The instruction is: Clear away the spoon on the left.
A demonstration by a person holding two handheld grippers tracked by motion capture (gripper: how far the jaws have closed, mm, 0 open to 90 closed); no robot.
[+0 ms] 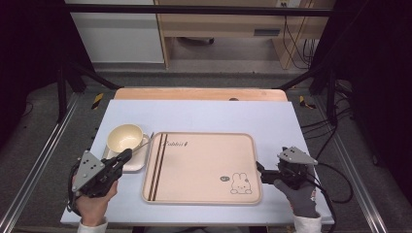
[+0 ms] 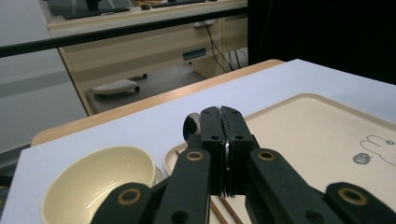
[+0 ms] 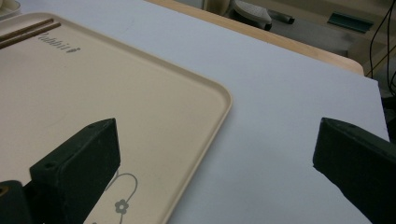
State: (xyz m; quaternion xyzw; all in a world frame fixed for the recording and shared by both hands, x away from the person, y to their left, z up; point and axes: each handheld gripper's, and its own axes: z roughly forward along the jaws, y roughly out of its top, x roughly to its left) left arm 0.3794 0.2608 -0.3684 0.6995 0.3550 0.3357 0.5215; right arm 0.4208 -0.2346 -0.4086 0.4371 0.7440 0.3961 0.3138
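Note:
A cream bowl (image 1: 125, 137) (image 2: 95, 179) sits on a small pale square dish (image 1: 135, 164) at the table's left. Beside it lies a beige tray (image 1: 204, 165) (image 2: 308, 135) (image 3: 116, 79) with a rabbit print (image 1: 240, 183) and two brown stripes (image 1: 158, 165) along its left side. My left gripper (image 1: 127, 155) (image 2: 220, 112) hovers over the dish, shut on the thin handle of a metal spoon (image 2: 190, 126) whose head pokes out left of the jaw tips. My right gripper (image 1: 260, 172) (image 3: 215, 154) stands open at the tray's right rim, one jaw over the tray, one over the mat.
A pale blue mat (image 1: 204, 116) (image 3: 289, 93) covers the wooden table (image 1: 194, 93). Black frame rails (image 1: 63, 92) flank both sides. Bare mat lies behind the tray and to its right.

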